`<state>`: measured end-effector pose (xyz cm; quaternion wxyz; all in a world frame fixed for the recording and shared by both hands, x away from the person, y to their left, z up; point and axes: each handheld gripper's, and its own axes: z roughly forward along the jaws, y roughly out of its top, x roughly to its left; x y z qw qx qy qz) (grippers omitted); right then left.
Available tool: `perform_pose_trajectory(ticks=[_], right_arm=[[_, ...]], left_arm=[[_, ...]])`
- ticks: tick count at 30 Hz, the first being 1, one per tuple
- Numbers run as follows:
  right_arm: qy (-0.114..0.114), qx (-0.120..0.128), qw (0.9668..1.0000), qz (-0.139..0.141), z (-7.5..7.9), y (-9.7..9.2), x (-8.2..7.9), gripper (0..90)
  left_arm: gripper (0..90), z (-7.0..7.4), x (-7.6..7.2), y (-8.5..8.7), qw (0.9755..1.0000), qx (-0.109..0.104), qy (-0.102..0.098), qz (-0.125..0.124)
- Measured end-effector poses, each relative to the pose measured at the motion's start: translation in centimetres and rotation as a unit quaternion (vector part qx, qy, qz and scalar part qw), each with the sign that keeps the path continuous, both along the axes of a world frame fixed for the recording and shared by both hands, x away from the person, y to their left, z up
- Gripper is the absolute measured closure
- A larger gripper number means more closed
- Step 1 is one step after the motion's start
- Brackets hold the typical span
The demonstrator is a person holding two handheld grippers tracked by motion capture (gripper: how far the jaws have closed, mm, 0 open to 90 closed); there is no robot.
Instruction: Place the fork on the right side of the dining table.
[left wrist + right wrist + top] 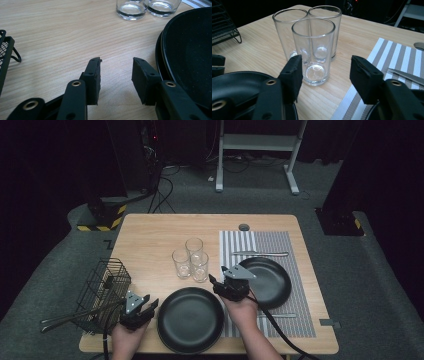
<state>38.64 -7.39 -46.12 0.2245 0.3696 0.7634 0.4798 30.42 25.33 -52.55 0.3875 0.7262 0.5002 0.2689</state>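
A person sits at a wooden table (pixel 150 232) holding a two-jaw gripper in each hand. The right gripper (pixel 324 72) points at a tight cluster of three clear drinking glasses, and its jaws stand spread apart with nothing pinched between them. The nearest glass (pixel 314 50) stands upright just beyond the black pads, roughly in line with the gap but nearer the left pad (pixel 293 72); it touches neither pad. The other two glasses (pixel 287 32) stand just behind it, close against it. In the high view the glasses (pixel 191 260) sit near the middle of the table, just left of a striped placemat (pixel 300 290), with the right gripper (pixel 220 277) close beside them on the person's side. A black plate (pixel 272 292) rests on the placemat, partly under that gripper, and a second black plate (pixel 190 320) lies on the bare wood between the two hands. The left gripper (pixel 116 75) hovers low over bare tabletop beside that second plate, its jaws also spread and holding nothing, well apart from the glasses. A black wire basket (pixel 97 287) with utensils stands at the table's left edge.
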Motion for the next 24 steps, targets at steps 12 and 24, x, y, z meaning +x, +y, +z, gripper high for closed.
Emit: perform_pose_trajectory(ticks=[12, 24], right_arm=[[0.016, 0.006, 0.9998, 0.013, 0.2, 1.8, 1.4, 31.2], [0.016, 0.002, 0.9996, 0.025, 0.1, 3.0, 2.4, 22.7]], left_arm=[[57.3, 0.0, -0.2, -0.1, 0.9998, 0.008, -0.013, 0.008], [54.5, 0.0, -0.2, 0.0, 0.9999, 0.004, -0.010, 0.007]])
